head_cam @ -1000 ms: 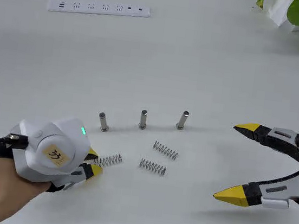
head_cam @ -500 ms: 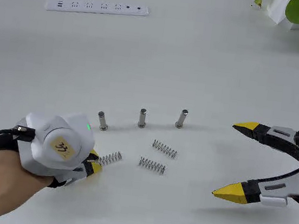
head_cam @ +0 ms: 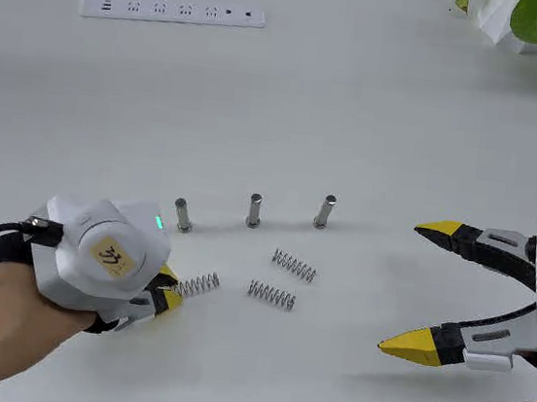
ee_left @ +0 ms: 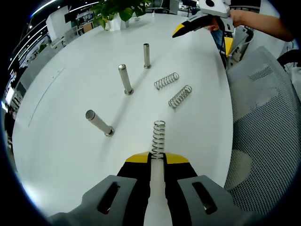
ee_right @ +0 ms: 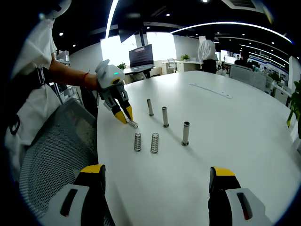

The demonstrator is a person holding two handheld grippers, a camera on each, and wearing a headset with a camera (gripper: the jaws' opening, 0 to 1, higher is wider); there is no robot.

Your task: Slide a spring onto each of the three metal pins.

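Steel, bright: three pins are stood upright in a row at mid-desk, the left pin, the middle pin and the right pin. All are bare and spaced apart, so that each can be approached singly. They are carried by a white desk.

Coil springs, three. The held spring is pinched at its near end by the left claw, whose jaws are closed on it. Its free end is pointed toward the pins, presumably so that the open coil can be led over a pin top. The far loose spring and the near loose spring are laid flat just near of the pins, within reach.

The right claw is held wide and empty at the right, well apart, judged to be in reserve.

Writing: a handwritten mark is borne on the yellow label on the left claw's housing, but cannot be read. No brand can be made out on the power strip at the far left.
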